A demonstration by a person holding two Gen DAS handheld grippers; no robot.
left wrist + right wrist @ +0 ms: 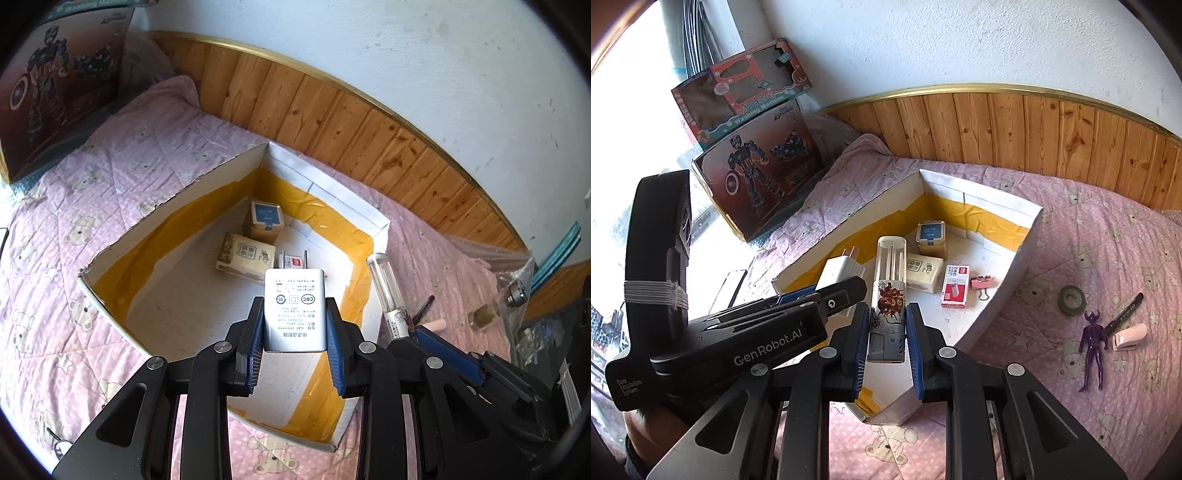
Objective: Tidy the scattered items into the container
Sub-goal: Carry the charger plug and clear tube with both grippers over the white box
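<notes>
Pink quilted bedding (1089, 236) under wood wainscot carries an open cardboard box (1019, 258), both carried items poised over it. Left gripper (295, 343) clamps a white charger (294, 310), prongs toward twelve o'clock; right gripper (886, 343) clamps a clear tube (891, 291), long axis six to twelve. Delivery looks under way; next, lower and release inside. Figurine (1092, 350) waits at three o'clock.

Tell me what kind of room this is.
Probably a home bedroom: a pink quilted teddy-bear bedspread under everything, wooden wall panelling behind it, and boxed toys stacked by the window.
</notes>
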